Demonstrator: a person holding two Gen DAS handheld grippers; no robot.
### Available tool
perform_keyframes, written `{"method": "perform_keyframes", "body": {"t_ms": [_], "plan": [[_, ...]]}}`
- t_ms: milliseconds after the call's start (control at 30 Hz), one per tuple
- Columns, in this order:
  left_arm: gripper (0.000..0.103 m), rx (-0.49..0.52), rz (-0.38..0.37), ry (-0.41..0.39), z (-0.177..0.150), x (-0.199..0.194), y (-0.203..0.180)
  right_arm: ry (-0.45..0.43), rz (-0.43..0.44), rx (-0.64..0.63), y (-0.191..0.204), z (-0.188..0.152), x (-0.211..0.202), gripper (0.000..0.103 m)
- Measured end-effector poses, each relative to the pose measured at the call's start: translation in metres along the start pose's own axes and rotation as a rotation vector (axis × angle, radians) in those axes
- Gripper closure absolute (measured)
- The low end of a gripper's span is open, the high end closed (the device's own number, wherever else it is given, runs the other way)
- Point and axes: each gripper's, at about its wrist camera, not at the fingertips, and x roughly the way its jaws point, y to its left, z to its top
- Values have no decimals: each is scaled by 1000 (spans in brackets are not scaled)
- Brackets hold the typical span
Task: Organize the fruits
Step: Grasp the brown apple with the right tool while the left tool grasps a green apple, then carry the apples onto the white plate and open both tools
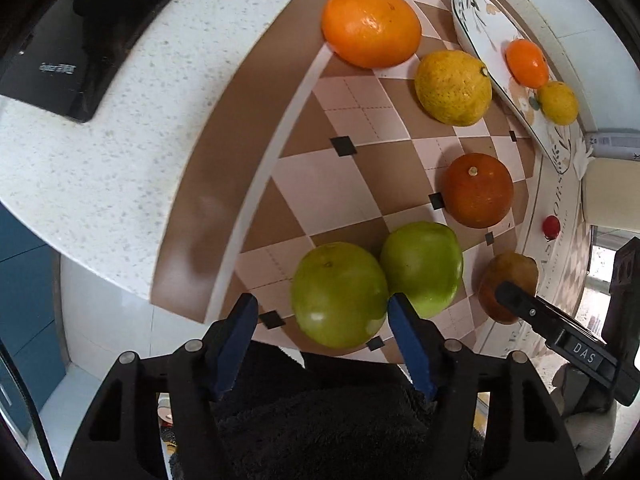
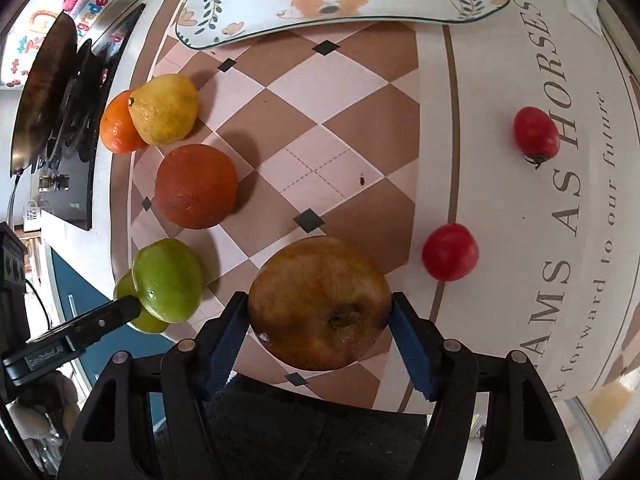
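Fruits lie on a checkered mat (image 1: 372, 168). My left gripper (image 1: 320, 316) is open, its right finger between two touching green fruits (image 1: 340, 294) (image 1: 424, 268), the left one between its fingers. My right gripper (image 2: 320, 312) has both pads against a brown-yellow apple (image 2: 320, 300), which also shows in the left wrist view (image 1: 506, 276). A dark orange fruit (image 1: 478, 190) (image 2: 196, 186), a lemon (image 1: 452, 86) (image 2: 164, 108) and a large orange (image 1: 370, 26) lie further off. The patterned plate (image 1: 484, 40) (image 2: 400, 0) holds a small orange (image 1: 526, 63) and a small lemon (image 1: 558, 102).
Two red tomatoes (image 2: 450, 252) (image 2: 536, 132) lie on the printed part of the mat to the right. A black stove top (image 1: 52, 60) (image 2: 68, 120) sits on the speckled white counter (image 1: 100, 180) to the left. The counter edge is near my left gripper.
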Motion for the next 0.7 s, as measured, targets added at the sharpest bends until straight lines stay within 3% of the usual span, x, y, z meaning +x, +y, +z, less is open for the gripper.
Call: {"method": "perform_keyframes", "body": {"t_ms": [67, 133, 400, 700], "plan": [[38, -6, -19, 0, -2, 6, 0, 2, -12, -8, 3, 1, 0, 30], [53, -12, -65, -10, -2, 5, 1, 3, -25, -14, 6, 2, 0, 30], [53, 18, 24, -69, 6, -3, -2, 38, -29, -23, 19, 7, 12, 30], [52, 18, -6, -29, 20, 12, -8, 46, -27, -41, 25, 10, 23, 32]]}}
